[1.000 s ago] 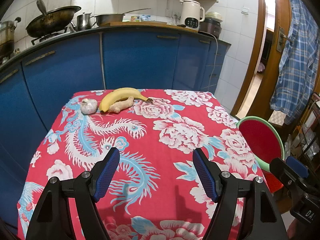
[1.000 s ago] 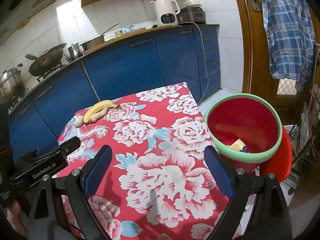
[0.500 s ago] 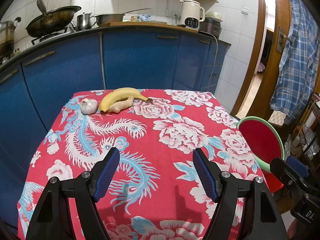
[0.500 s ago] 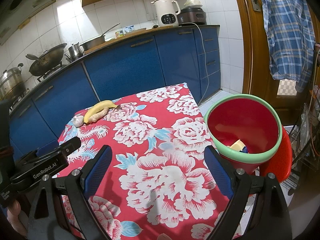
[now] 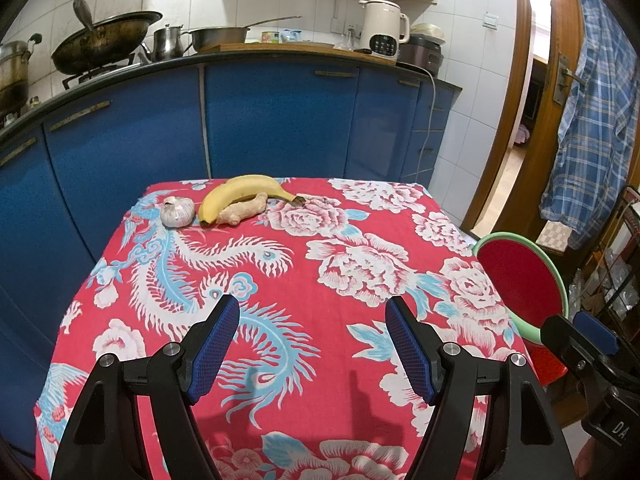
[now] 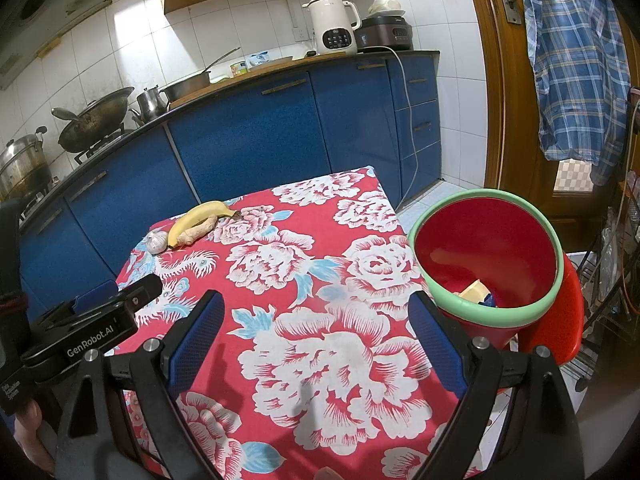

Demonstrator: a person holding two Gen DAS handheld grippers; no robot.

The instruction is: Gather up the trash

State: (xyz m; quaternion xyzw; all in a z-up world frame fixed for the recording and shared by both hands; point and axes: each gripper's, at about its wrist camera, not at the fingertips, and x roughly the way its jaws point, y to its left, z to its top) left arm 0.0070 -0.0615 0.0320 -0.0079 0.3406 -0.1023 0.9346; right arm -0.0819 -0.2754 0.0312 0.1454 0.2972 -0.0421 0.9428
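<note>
A red bin with a green rim (image 6: 486, 256) stands beside the table's right edge, with a yellowish scrap and something blue at its bottom; its rim (image 5: 558, 276) also shows in the left wrist view. On the red flowered tablecloth (image 5: 312, 280) far corner lie a banana (image 5: 240, 192), a ginger root (image 5: 244, 212) and a garlic bulb (image 5: 177, 211). My left gripper (image 5: 313, 326) hovers open over the near part of the cloth, nothing between its fingers. My right gripper (image 6: 316, 320) is open too, above the cloth just left of the bin, empty.
Blue kitchen cabinets (image 5: 276, 120) run behind the table, with a wok (image 5: 104, 42), pots and a white kettle (image 5: 383, 28) on the counter. A wooden door (image 6: 500, 80) with a hanging plaid shirt (image 6: 576, 60) is on the right. A red stool (image 6: 560, 320) stands under the bin.
</note>
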